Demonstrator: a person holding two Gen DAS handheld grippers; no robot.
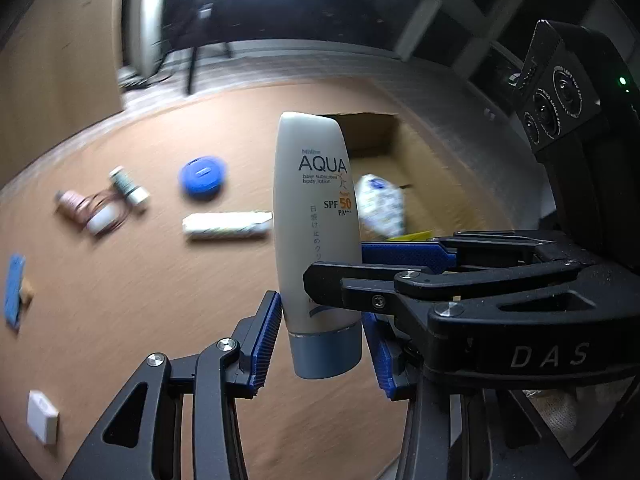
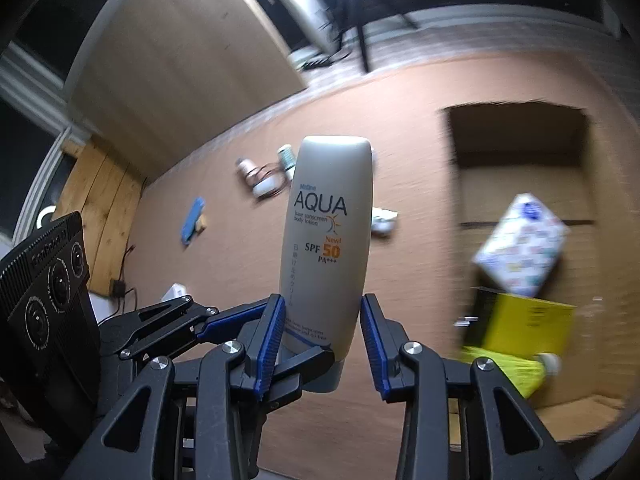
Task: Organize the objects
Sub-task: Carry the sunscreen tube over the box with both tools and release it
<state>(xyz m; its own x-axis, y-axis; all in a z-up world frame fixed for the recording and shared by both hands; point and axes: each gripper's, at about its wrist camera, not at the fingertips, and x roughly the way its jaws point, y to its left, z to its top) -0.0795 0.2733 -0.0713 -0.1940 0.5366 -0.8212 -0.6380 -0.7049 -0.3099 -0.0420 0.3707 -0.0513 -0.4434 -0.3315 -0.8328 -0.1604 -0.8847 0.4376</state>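
Observation:
A white sunscreen bottle [image 1: 316, 220] marked AQUA SPF 50, with a grey-blue cap, hangs above the brown table, cap toward the cameras. My left gripper [image 1: 324, 344] is shut on its lower end, blue pads [image 1: 266, 340] pressing just above the cap. The right gripper [image 1: 336, 264] reaches in from the right and clamps the same bottle slightly higher. In the right wrist view the bottle [image 2: 328, 240] stands between my right gripper [image 2: 320, 344], whose pads [image 2: 372, 344] touch its sides, while the left gripper [image 2: 304, 336] crosses in from the left.
An open cardboard box [image 2: 520, 152] on the right holds a patterned pack [image 2: 520, 244], a yellow box [image 2: 528, 320] and a yellow-green tube. On the table lie a blue round case [image 1: 203, 176], a white tube [image 1: 228, 226], small bottles [image 1: 96, 212], a blue item [image 1: 14, 288] and a white box [image 1: 42, 420].

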